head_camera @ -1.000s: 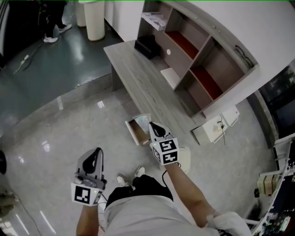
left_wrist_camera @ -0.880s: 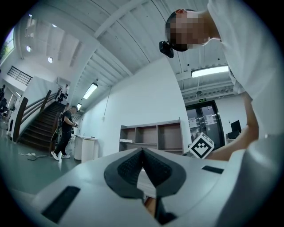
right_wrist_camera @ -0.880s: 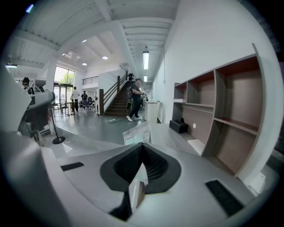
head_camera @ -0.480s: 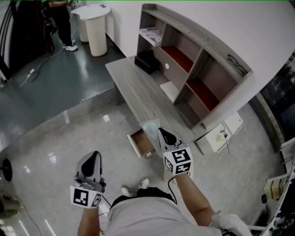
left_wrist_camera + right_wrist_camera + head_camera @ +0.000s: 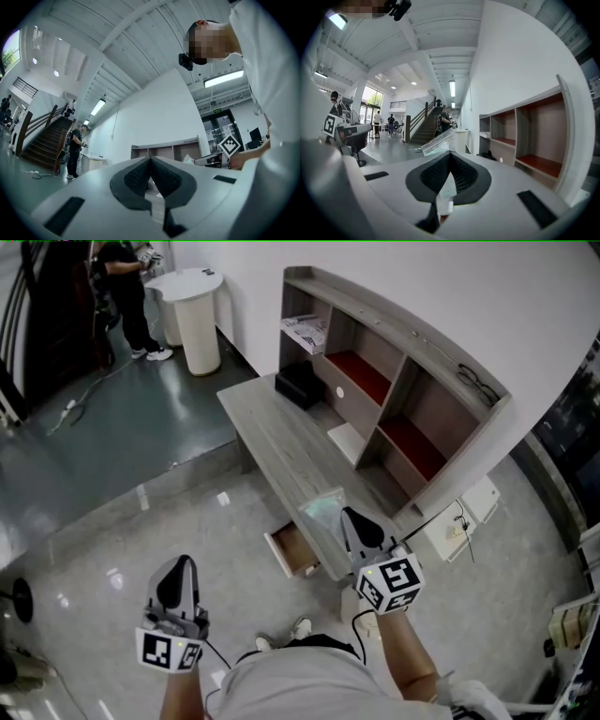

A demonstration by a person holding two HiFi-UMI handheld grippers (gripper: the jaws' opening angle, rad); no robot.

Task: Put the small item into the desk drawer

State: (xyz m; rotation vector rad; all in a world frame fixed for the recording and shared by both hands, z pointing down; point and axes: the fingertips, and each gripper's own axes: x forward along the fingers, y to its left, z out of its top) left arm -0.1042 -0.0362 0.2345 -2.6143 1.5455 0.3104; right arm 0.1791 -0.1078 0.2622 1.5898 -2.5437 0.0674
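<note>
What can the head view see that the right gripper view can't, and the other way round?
Only the head view shows the open drawer under the desk and the person's shoes. Only the right gripper view shows the staircase and the ceiling lights. Both show the shelf unit with red compartments and the clear bag pinched in the shut right gripper.

On my feed the desk is grey wood-grain, shelf unit cubbies red inside, drawer pale tan, bag clear, floor glossy grey; left gripper and right gripper wear black-and-white square markers.
</note>
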